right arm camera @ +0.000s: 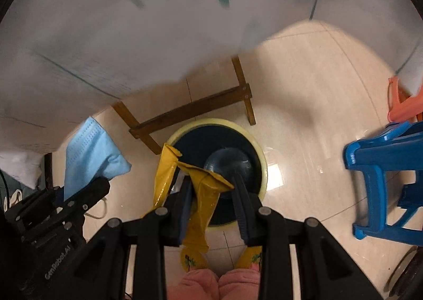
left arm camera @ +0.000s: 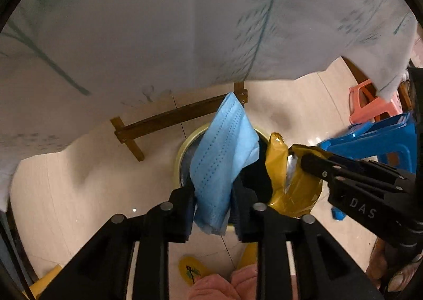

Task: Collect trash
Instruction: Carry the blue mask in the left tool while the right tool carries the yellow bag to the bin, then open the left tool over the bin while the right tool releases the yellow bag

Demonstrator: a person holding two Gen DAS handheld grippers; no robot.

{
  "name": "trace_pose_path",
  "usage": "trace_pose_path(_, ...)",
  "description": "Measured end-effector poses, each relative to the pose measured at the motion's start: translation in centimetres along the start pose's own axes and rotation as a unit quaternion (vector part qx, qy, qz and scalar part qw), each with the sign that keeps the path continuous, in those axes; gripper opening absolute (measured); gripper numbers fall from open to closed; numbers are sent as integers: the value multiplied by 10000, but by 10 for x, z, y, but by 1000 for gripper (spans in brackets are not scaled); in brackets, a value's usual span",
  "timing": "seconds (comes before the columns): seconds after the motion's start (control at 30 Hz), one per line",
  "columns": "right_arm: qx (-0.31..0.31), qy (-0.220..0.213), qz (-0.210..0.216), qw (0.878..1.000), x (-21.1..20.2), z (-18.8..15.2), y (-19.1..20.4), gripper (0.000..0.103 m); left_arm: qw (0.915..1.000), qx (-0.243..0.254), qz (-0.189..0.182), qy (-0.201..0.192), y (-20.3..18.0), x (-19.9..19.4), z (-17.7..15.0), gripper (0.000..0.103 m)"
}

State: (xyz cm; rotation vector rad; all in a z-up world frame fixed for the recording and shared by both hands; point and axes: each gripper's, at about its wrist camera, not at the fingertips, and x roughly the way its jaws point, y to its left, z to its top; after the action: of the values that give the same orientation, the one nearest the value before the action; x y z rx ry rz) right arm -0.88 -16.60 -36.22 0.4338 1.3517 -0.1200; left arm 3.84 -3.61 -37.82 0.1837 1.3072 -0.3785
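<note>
A blue mask (left arm camera: 224,157), pleated nonwoven fabric with stitched dotted lines, hangs folded between the pads of the left tongs (left arm camera: 213,207), directly above the bin (left arm camera: 185,151). The pads stand narrowly apart; whether they still press the mask cannot be told. In the right wrist view the mask (right arm camera: 90,151) juts up from the left tongs (right arm camera: 79,194) at the lower left. A yellow wrapper (right arm camera: 201,194), glossy crumpled foil with a silvery lining, sits between the pads of the right tongs (right arm camera: 214,207), which pinch it at a narrow gap; its free ends bend up and trail down. It hangs over the near rim of the bin (right arm camera: 261,151), a round pail with a pale yellow rim and dark liner. In the left wrist view the wrapper (left arm camera: 277,165) and right tongs (left arm camera: 304,159) enter from the right. The bin stands on a glossy beige tiled floor (right arm camera: 304,83), before a brown wooden frame (right arm camera: 190,112). A white printed cloth (left arm camera: 158,22) drapes above. A blue plastic stool (right arm camera: 383,178) and an orange one (right arm camera: 401,107) stand at the right.
</note>
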Motion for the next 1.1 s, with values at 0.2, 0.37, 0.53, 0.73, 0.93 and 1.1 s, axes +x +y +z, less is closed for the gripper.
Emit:
trace_pose_path(0.2, -34, 31, 114, 9999, 54, -1, -6, 34, 10000, -76, -15, -49, 5, 43, -6, 67)
trace_pose_path(0.37, 10, 170, 118, 9998, 83, -1, -9, 38, 9999, -98, 130, 22, 15, 68, -7, 93)
trace_pose_path(0.53, -85, 116, 25, 9999, 86, -7, -9, 51, 9997, -129, 199, -53, 22, 67, -7, 93)
trace_pose_path(0.73, -82, -1, -63, 9999, 61, -3, -7, 51, 9994, -120, 318, -120, 23, 32, -8, 93)
trace_pose_path(0.93, -76, -177, -118, 9997, -6, 3, 5, 51, 9988, -350, 304, -168, 18, -36, -6, 93)
trace_pose_path(1.1, -134, -293, -86, 9994, -66, 5, 18, 51, 9975, -561, 302, -314, 10, -111, 6, 93)
